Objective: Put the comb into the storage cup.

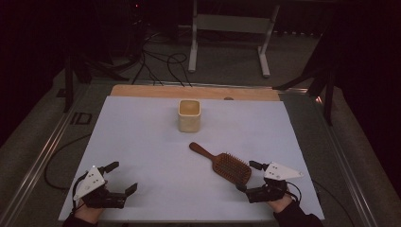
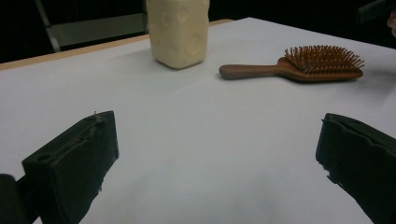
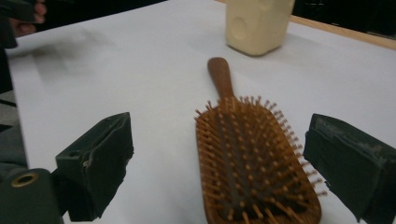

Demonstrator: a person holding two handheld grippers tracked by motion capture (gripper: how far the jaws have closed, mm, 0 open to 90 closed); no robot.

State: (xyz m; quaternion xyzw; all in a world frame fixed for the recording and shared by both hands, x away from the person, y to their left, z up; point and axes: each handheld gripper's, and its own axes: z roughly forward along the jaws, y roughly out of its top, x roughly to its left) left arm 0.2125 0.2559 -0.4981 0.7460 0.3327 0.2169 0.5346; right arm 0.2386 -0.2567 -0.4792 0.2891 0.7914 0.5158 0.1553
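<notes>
Wooden brush (image 1: 222, 164) lies bristles-up just before the cup (image 1: 189, 115). Right gripper (image 1: 247, 176), jaws wide, straddles its head: close squarely across the sides. Left gripper (image 1: 124, 177) waits open, empty.

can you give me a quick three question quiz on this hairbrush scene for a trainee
1. True or false: the brown wooden paddle hairbrush lies bristles up.
2. Which is nearer the hairbrush: (a) left gripper or (b) right gripper?
3. Fill in: the hairbrush handle points toward the cream square ____.

Key: 1 true. 2 b; its open fingers flank the brush head without touching it. 3 cup.
</notes>
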